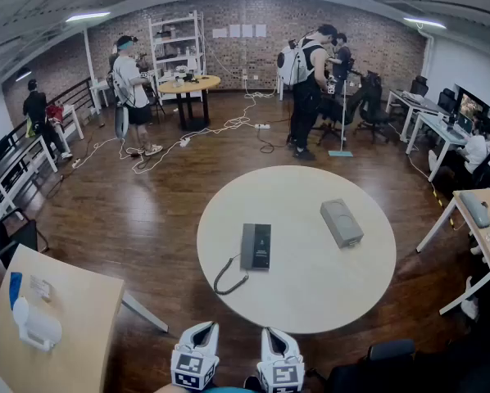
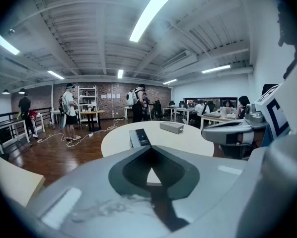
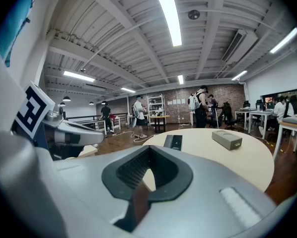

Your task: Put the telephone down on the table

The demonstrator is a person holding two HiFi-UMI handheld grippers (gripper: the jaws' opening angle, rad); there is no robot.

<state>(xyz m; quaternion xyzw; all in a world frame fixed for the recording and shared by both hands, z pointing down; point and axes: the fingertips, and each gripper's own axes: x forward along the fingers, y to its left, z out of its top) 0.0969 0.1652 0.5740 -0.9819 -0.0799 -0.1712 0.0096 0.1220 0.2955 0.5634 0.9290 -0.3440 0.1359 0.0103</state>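
Note:
The dark grey telephone (image 1: 256, 246) lies flat on the round cream table (image 1: 310, 301), left of its middle, with its curly cord (image 1: 229, 278) trailing toward the near edge. It also shows in the left gripper view as the telephone (image 2: 139, 137) and in the right gripper view as the telephone (image 3: 173, 142), well ahead of the jaws. My left gripper (image 1: 201, 331) and right gripper (image 1: 271, 334) hover side by side off the table's near edge. Both are shut with nothing in them, the left gripper (image 2: 151, 148) and the right gripper (image 3: 149, 148) alike.
A grey box (image 1: 342, 223) rests on the table to the right of the telephone. A wooden desk (image 1: 73, 301) stands at near left and another desk (image 1: 478, 211) at right. A black chair (image 1: 384, 352) is by my right side. People stand far back among floor cables (image 1: 188, 142).

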